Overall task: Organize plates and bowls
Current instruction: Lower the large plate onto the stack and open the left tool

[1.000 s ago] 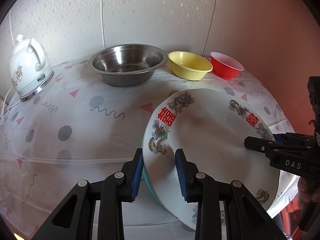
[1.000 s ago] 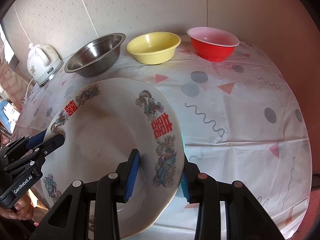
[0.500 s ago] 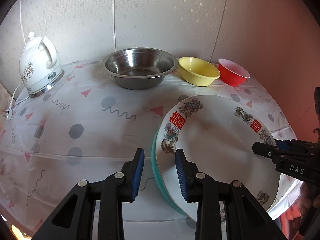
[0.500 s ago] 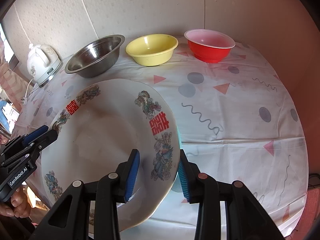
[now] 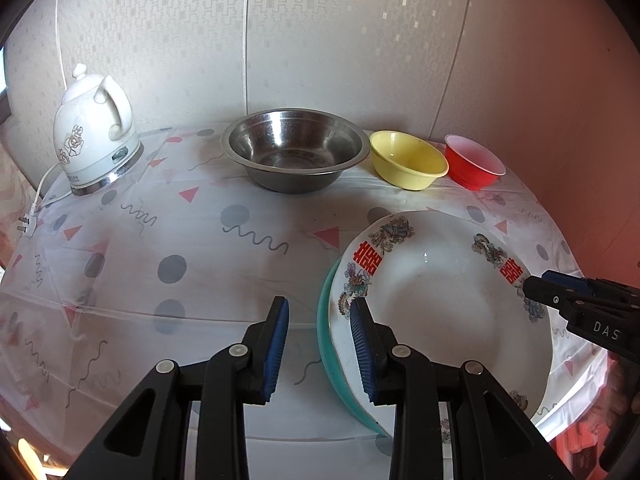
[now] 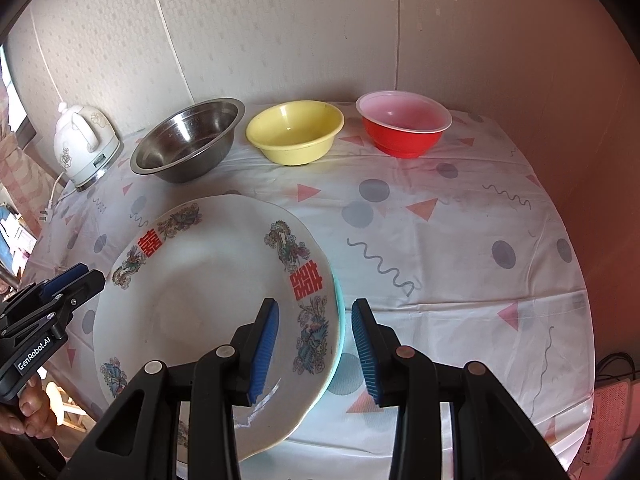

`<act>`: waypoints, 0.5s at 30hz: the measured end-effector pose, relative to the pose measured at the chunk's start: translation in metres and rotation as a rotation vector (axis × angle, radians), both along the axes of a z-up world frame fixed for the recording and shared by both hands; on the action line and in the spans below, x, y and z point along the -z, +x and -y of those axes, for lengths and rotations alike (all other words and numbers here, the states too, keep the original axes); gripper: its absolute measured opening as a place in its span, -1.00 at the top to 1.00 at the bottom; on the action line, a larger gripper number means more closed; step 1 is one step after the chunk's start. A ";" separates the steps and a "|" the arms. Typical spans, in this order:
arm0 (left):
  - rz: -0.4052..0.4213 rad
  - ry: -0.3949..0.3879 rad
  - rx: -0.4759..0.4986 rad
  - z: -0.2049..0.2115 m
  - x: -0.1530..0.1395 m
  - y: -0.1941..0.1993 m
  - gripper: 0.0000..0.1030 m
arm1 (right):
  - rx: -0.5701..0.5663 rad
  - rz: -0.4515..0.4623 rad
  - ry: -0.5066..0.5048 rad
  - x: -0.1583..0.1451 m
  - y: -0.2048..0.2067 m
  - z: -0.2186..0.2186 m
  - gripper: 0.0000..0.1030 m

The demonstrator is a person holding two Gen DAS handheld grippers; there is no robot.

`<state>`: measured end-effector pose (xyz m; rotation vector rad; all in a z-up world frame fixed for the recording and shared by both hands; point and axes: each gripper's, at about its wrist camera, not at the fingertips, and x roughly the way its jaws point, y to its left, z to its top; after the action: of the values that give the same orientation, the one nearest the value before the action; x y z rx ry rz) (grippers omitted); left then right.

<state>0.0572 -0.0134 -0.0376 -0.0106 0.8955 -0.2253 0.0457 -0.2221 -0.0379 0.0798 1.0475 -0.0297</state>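
Patterned tablecloth (image 5: pixel 240 240) carries, at 12 o'clock, a steel bowl (image 5: pixel 295 155), yellow bowl (image 5: pixel 408 159) and red bowl (image 5: pixel 474 161). White plate (image 5: pixel 440 312) with red double-happiness characters, stacked on a teal plate (image 5: pixel 326 344), sits at 3 o'clock. Left gripper (image 5: pixel 320 348), marked "GenRobot.AI", and right gripper (image 6: pixel 314 344), marked "DAS", straddle opposite rims; whether the pads press cannot be told.

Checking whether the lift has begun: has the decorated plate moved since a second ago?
Yes. In the left wrist view the decorated plate has shifted right and away from the steel bowl.
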 end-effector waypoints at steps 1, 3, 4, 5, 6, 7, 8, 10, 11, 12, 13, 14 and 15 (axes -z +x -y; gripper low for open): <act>0.003 0.000 0.000 0.000 -0.001 0.000 0.37 | -0.001 0.003 -0.005 -0.001 0.000 0.000 0.26; 0.008 0.005 -0.001 0.000 -0.002 0.000 0.37 | 0.000 0.008 -0.008 -0.003 0.002 0.000 0.26; 0.009 0.004 -0.002 -0.001 -0.002 0.000 0.37 | -0.001 0.011 -0.008 -0.004 0.002 0.000 0.26; 0.009 0.003 -0.002 -0.002 -0.003 0.001 0.37 | -0.003 0.015 -0.011 -0.005 0.003 -0.001 0.26; 0.008 0.002 -0.004 -0.002 -0.003 0.002 0.37 | -0.006 0.021 -0.015 -0.007 0.005 -0.002 0.26; 0.009 0.001 -0.007 -0.003 -0.004 0.003 0.37 | -0.009 0.027 -0.017 -0.009 0.007 -0.002 0.26; 0.010 0.001 -0.012 -0.005 -0.004 0.004 0.37 | -0.013 0.033 -0.015 -0.012 0.009 -0.003 0.26; 0.010 -0.002 -0.019 -0.008 -0.005 0.007 0.37 | -0.024 0.044 -0.010 -0.017 0.014 -0.005 0.26; 0.012 0.000 -0.022 -0.009 -0.006 0.008 0.37 | -0.032 0.047 -0.007 -0.019 0.017 -0.007 0.26; 0.015 0.004 -0.026 -0.010 -0.006 0.009 0.37 | -0.041 0.050 -0.004 -0.020 0.020 -0.009 0.26; 0.017 0.007 -0.027 -0.010 -0.007 0.011 0.37 | -0.049 0.051 -0.001 -0.021 0.024 -0.011 0.26; 0.019 0.009 -0.029 -0.011 -0.007 0.012 0.37 | -0.056 0.051 0.003 -0.022 0.027 -0.013 0.26; 0.019 0.011 -0.032 -0.013 -0.007 0.014 0.37 | -0.065 0.050 0.011 -0.023 0.031 -0.017 0.26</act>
<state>0.0709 -0.0008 -0.0304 -0.0123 0.8775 -0.1906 0.0763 -0.2055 -0.0144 0.0565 0.9995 0.0372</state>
